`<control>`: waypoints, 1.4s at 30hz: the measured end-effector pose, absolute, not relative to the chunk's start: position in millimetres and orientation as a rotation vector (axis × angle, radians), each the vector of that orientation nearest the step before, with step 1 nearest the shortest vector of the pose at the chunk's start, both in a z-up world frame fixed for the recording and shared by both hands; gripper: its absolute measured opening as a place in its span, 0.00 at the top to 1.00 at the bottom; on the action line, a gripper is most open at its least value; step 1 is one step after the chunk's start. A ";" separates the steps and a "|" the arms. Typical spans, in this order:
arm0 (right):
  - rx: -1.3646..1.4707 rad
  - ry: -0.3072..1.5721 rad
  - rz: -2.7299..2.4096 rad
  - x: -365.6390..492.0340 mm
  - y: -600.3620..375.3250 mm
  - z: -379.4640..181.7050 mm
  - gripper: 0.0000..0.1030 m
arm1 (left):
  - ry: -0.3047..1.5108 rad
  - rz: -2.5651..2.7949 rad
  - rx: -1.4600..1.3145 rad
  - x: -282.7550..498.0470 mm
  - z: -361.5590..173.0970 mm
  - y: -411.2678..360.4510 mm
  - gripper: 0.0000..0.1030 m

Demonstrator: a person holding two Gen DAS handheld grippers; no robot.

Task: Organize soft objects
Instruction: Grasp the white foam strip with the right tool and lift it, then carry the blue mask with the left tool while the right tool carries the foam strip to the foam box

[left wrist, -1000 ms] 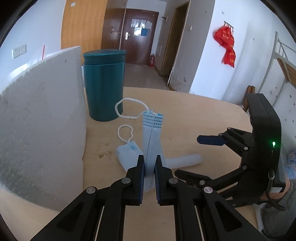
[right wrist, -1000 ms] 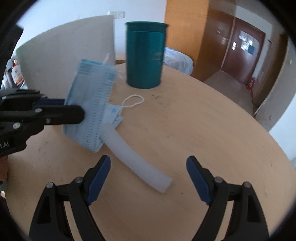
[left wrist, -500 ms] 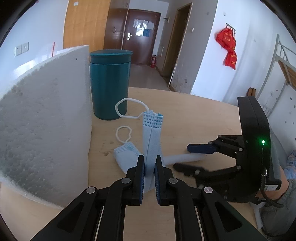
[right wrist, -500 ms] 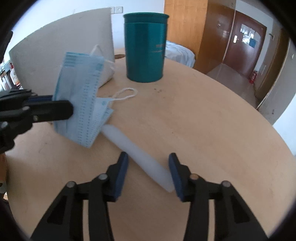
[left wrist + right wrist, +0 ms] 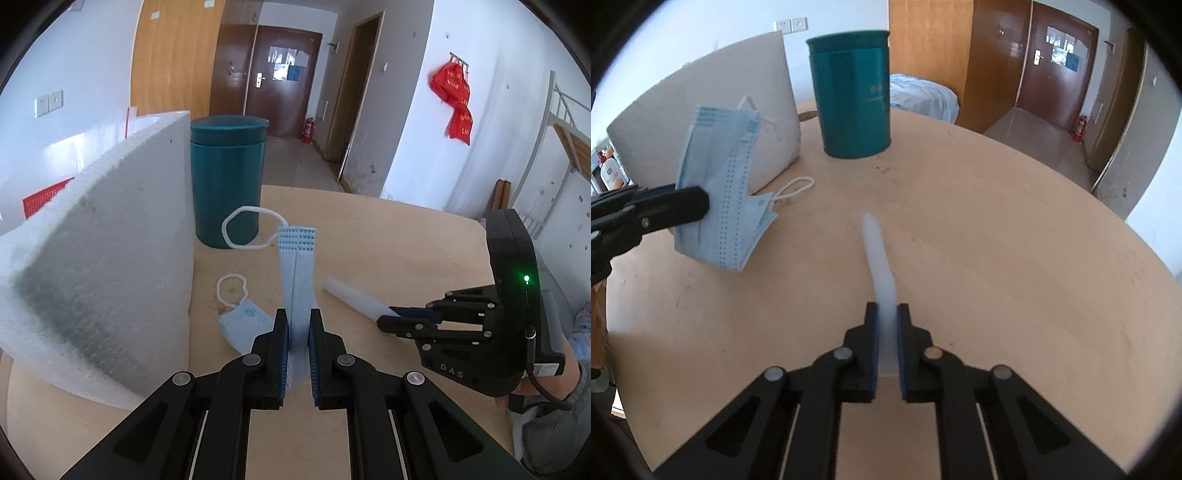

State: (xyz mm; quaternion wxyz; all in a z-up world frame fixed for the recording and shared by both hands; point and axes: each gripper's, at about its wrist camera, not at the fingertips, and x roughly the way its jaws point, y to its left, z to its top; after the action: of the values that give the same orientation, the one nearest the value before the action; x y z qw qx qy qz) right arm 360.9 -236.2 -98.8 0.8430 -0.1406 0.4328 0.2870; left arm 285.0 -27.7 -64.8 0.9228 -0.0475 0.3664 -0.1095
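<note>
A folded pale-blue face mask (image 5: pixel 296 266) stands upright between the pads of my left gripper (image 5: pixel 297 317), which is shut on it; from the right wrist view this mask (image 5: pixel 716 192) hangs above the table. A second mask (image 5: pixel 242 325) lies on the wood just left of it. My right gripper (image 5: pixel 886 310) has its jaws closing on the near end of a white foam tube (image 5: pixel 877 251), and both pads press on it. The rest of the tube (image 5: pixel 351 297) points away toward the masks.
A teal lidded canister (image 5: pixel 227 184) stands at the back of the round wooden table (image 5: pixel 997 258). A large white foam sheet (image 5: pixel 103 251) stands curved along the left, close to the masks. The table's right half is bare wood. A hand holds the right gripper's body.
The right gripper's jaws came together from wide apart onto the white tube, and the tube now lines up with the gripper. The left gripper kept still with its mask.
</note>
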 end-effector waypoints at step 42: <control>-0.144 0.768 0.559 230.7 -249.9 -40.1 0.89 | 0.638 -0.237 -0.096 165.5 -27.9 -16.4 0.90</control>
State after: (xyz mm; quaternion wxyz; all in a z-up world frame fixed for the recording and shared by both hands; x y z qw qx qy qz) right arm 230.7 -249.9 -40.1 0.8867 -0.0693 0.3695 0.2690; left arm 165.5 -16.4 -27.9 0.9415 -0.0471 0.3128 -0.1161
